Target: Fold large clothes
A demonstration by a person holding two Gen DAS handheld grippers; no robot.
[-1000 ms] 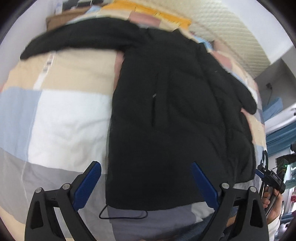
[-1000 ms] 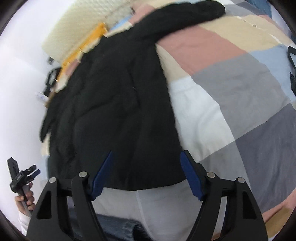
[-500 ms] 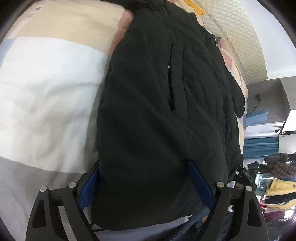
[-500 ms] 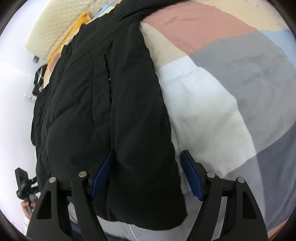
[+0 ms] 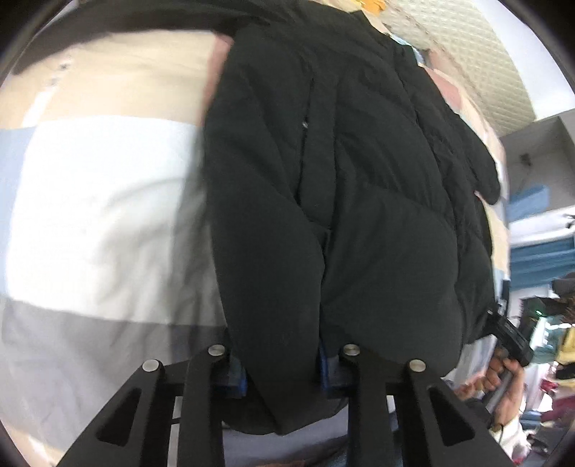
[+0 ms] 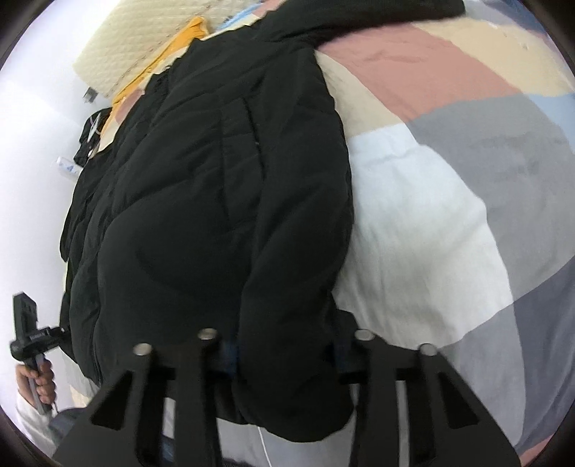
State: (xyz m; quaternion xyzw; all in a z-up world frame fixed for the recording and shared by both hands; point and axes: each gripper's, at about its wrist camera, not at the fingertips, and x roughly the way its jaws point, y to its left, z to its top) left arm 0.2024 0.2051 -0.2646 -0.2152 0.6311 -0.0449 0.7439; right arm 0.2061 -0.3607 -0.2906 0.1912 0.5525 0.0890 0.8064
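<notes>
A large black padded jacket point(image 5: 345, 186) lies spread on a patchwork bedspread point(image 5: 93, 201), with its hem at the near edge. My left gripper point(image 5: 282, 373) is shut on the jacket's left hem corner, with the fabric bunched between the blue pads. My right gripper point(image 6: 287, 359) is shut on the right hem corner of the jacket point(image 6: 215, 201). Each hem corner hangs down in front of the jaws. One sleeve point(image 6: 370, 10) stretches out at the far right; the other sleeve point(image 5: 481, 165) lies along the jacket's side.
The bedspread point(image 6: 449, 215) has white, grey, pink, beige and blue patches. A cream quilted headboard point(image 6: 143, 39) stands at the far end. The other hand and gripper show at the frame edges point(image 5: 510, 341) point(image 6: 28, 341). A white wall point(image 6: 32, 143) runs along one side.
Both grippers moved down onto the hem and closed on it. The hem now rises and bunches in the jaws, where before the fingers stood open around it.
</notes>
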